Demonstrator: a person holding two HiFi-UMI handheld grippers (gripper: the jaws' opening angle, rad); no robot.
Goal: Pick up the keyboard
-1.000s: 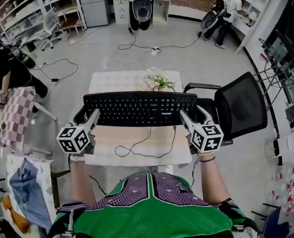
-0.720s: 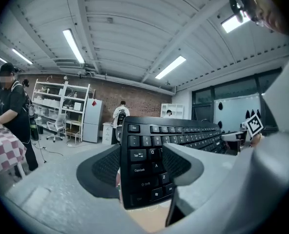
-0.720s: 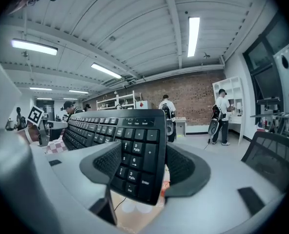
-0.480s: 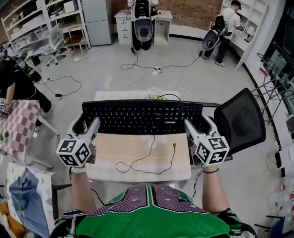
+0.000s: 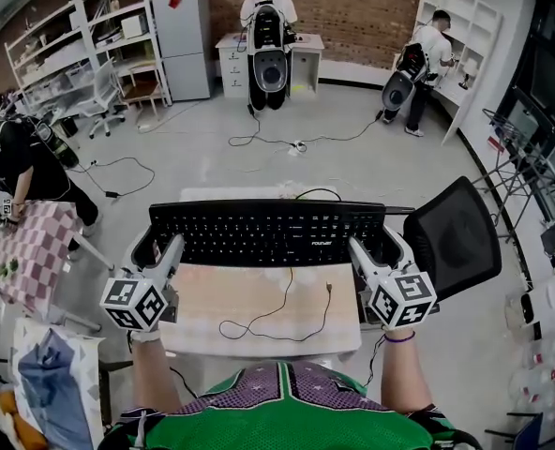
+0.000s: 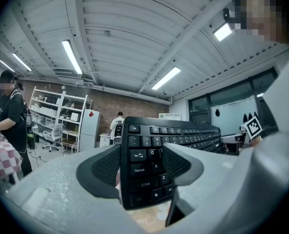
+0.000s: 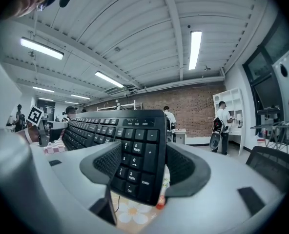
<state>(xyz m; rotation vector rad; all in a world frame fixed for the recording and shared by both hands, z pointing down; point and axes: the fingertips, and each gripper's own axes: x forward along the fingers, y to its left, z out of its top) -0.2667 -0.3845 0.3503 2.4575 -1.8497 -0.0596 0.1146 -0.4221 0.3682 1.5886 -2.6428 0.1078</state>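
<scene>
The left gripper [image 5: 163, 249] is clamping its jaws on the left end of the black keyboard [image 5: 268, 232], by the Tab and Caps Lock keys. The keyboard is hanging level between both grippers, raised above the pale surface [image 5: 259, 331], with its cable [image 5: 292, 303] trailing down onto it. The right gripper [image 5: 376, 249] is pinching the number-pad end between its jaws, with a black office chair [image 5: 456, 237] standing just beside it.

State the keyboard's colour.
The keyboard is black with white legends; clearest in the left gripper view.
</scene>
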